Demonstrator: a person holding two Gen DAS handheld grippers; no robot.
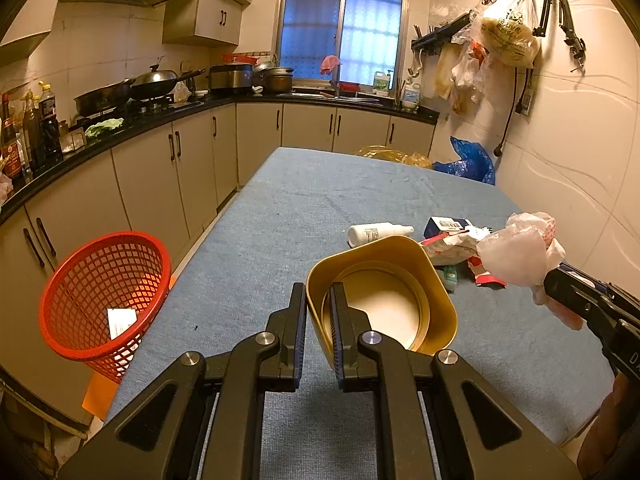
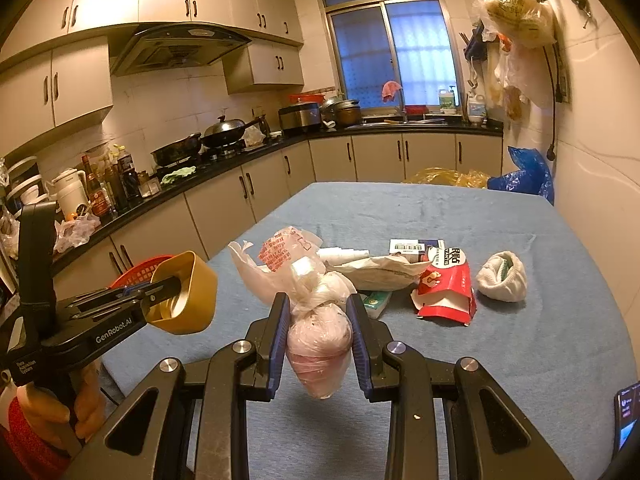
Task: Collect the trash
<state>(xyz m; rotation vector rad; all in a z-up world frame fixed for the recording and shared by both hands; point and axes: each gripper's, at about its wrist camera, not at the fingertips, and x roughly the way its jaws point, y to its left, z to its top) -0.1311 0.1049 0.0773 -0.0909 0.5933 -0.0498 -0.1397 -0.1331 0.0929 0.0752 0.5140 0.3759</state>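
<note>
My left gripper (image 1: 318,292) is shut on the wall of a gold tin (image 1: 384,300) and holds it above the blue table (image 1: 280,216); it also shows in the right wrist view (image 2: 188,300). My right gripper (image 2: 318,304) is shut on a knotted plastic bag (image 2: 316,340) with pink contents, lifted off the table; the bag also shows in the left wrist view (image 1: 520,256). A red mesh basket (image 1: 104,296) stands on the floor left of the table with a white paper in it.
On the table lie a white bottle (image 1: 376,234), a blue box (image 2: 416,248), a red packet (image 2: 448,288), a crumpled wrapper (image 2: 384,272) and a white wad (image 2: 502,282). Kitchen counters run along the left and back. Bags hang on the right wall.
</note>
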